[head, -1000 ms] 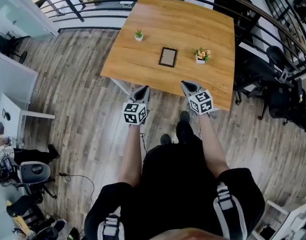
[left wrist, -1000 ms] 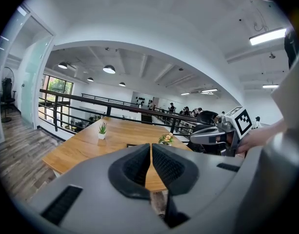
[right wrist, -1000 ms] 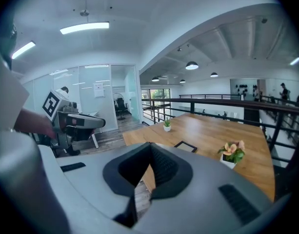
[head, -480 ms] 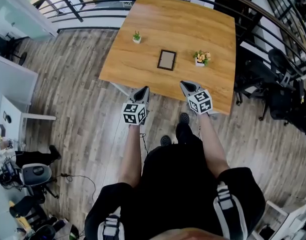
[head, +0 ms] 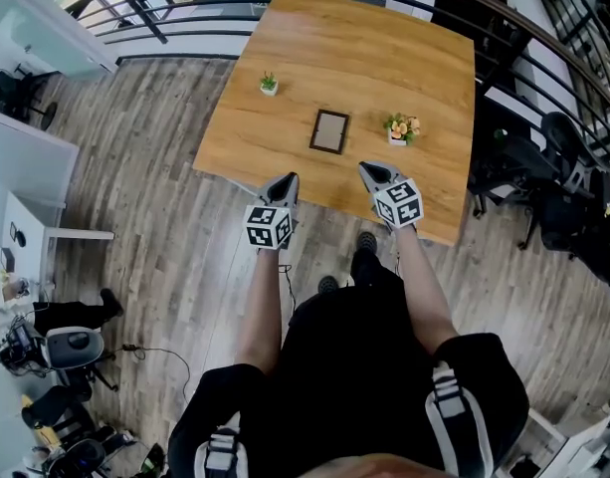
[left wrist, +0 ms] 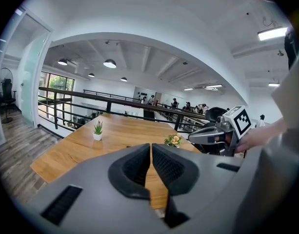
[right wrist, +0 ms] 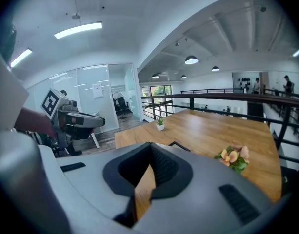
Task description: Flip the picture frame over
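Head view showed the picture frame [head: 329,131] flat on the table [head: 384,48] at twelve o'clock, well apart from my left gripper [head: 287,178] and right gripper [head: 370,168], both pressed together and empty, so arriving unopened risked shoving it.

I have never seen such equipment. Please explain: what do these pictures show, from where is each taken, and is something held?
No robot here: a person stands at a wooden table, holding a grasping tool in each hand, the left tool and the right tool. One picture comes from a camera on the person's head, looking down. The other two come from cameras riding on each tool, looking along its jaws. On the table are a picture frame, a small green plant and a pot of flowers. Both tools have closed jaws and hold nothing; they hover near the table's front edge, short of the frame.
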A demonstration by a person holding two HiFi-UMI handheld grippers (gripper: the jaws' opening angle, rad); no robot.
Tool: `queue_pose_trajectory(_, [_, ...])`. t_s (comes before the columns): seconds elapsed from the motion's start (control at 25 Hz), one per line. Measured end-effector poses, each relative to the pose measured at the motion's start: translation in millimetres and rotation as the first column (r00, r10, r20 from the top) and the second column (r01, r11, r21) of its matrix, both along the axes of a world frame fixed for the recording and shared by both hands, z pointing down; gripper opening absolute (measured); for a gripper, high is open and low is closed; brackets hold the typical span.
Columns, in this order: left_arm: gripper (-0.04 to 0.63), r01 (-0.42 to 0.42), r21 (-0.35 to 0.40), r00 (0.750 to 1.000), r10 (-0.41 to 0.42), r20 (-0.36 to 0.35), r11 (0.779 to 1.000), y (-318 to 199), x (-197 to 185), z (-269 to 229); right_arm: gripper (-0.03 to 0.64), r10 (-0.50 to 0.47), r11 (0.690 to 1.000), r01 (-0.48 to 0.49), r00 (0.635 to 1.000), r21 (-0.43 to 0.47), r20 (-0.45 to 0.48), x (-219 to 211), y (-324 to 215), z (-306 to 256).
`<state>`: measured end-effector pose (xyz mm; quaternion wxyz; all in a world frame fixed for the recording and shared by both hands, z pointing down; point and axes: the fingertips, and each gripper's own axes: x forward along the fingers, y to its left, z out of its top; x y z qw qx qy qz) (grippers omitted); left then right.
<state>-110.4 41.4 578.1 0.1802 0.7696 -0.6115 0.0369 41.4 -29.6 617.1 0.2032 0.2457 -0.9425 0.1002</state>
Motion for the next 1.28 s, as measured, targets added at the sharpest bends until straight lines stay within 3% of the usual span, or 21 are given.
queue_pose_trajectory(0.44, [0.031, 0.093, -0.037, 0.996, -0.094, -0.002, 0.995, -67.1, -3.3, 9.7, 0.008, -0.072, 0.996, 0.072, 0.997, -0.054, 0.005, -10.4, -78.6, 15.5])
queue_pose_trajectory(0.84, [0.031, 0.194, -0.090, 0.981, -0.195, -0.011, 0.977, -104.4, -3.9, 28.7, 0.008, -0.181, 0.977, 0.179, 0.984, -0.113, -0.003, -27.3, -115.6, 36.5])
queue_pose_trajectory(1.28, [0.031, 0.154, -0.155, 0.987, -0.159, -0.020, 0.976, -121.5, -20.5, 60.1, 0.008, -0.145, 0.974, 0.139, 0.989, -0.177, -0.021, -41.3, -120.0, 63.9])
